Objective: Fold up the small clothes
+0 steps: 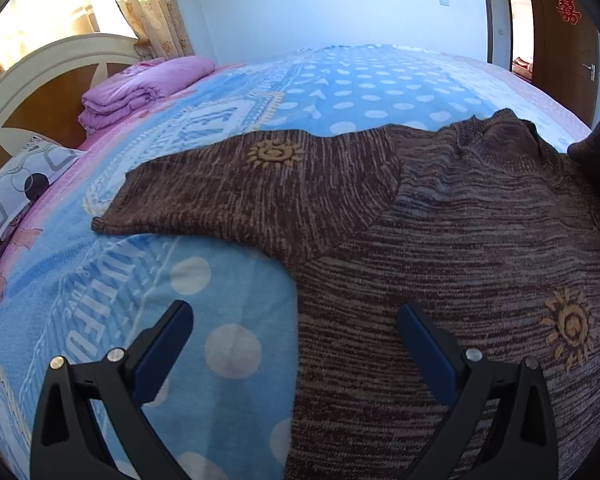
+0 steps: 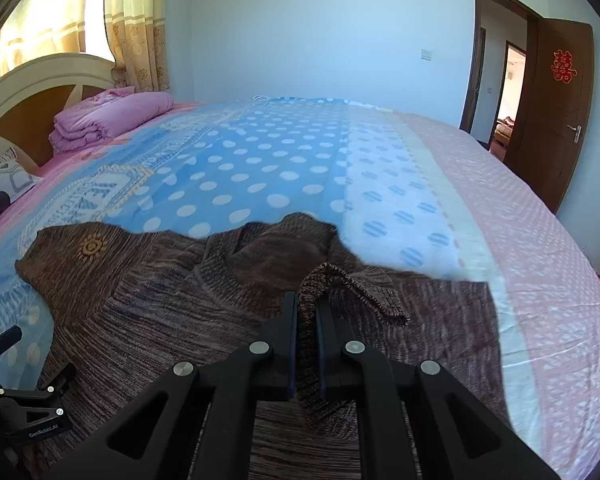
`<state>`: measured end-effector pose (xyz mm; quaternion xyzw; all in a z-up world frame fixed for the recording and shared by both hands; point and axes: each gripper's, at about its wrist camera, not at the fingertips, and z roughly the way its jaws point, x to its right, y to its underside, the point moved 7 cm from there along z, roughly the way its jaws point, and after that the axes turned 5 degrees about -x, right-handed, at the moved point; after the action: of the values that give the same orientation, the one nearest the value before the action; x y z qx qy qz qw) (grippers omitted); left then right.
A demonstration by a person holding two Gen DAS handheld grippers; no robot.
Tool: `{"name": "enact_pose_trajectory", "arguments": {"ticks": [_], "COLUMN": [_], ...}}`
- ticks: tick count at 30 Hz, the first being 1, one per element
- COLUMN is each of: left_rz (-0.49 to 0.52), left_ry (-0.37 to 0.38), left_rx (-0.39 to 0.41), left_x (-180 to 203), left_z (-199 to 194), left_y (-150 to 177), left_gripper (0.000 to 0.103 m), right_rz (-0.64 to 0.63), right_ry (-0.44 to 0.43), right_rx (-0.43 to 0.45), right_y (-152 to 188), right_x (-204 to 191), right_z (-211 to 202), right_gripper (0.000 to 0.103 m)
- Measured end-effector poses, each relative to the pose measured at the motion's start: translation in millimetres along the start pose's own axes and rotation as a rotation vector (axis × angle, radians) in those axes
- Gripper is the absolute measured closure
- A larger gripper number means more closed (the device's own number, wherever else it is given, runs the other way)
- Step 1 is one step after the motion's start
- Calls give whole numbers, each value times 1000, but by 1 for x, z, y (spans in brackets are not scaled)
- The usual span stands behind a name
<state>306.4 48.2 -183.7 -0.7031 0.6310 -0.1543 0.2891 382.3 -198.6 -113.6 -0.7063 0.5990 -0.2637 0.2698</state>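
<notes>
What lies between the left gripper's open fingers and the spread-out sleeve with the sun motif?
In the left wrist view, only bedding: the blue dotted blanket fills the stretch from the left gripper up to the sleeve of the brown sweater.

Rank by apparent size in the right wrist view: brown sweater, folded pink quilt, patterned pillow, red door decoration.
1. brown sweater, though nearness inflates it
2. folded pink quilt
3. patterned pillow, cut by the frame edge, so unsure
4. red door decoration
</notes>
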Motion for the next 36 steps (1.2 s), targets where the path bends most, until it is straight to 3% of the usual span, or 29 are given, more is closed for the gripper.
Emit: {"name": "enact_pose_trajectory", "arguments": {"ticks": [6,10,11,12,13,14,17,19,21,23,25,28,30,36], "left_rz": [4,8,9,11,12,11,0,4,21,42,91,154,193,315], "left_ry": [-18,-25,-25,-21,-15,-3,53,46,87,164,255,352,344,208], "left_rx": [4,6,5,1,-5,-15,-41,-30,10,50,22,-8,-13,-41], "left_x": [1,2,3,3,3,3,0,-1,7,27,57,105,131,189], "left_z": [0,-1,-1,-1,0,2,0,-10,-30,-52,-63,-67,-60,-18], "left_y": [1,1,2,2,2,1,-1,-4,-11,-23,-31,-39,-43,-51], "left_gripper": [0,0,0,0,0,0,0,0,0,0,0,0,2,6], "right_rz": [-29,-46,-50,-53,-51,-51,-23,66,140,200,255,302,274,236], "right_ry": [-20,-97,-130,-174,-205,-209,-208,-209,-188,-145,-124,-170,-175,-161], "right_rx": [-32,-69,-86,-102,-102,-81,-56,-49,-60,-96,-139,-176,-184,-177], "right_y": [18,30,31,32,34,34,44,60,82,110,134,161,172,191], "right_x": [-30,-50,-54,-57,-58,-56,-30,12,55,98,125,137,133,129], "right_z": [26,38,38,36,28,18,-15,-42,-60,-70,-74,-82,-87,-79], "right_gripper": [96,91,86,69,60,60,60,61,61,60,60,60,60,60]}}
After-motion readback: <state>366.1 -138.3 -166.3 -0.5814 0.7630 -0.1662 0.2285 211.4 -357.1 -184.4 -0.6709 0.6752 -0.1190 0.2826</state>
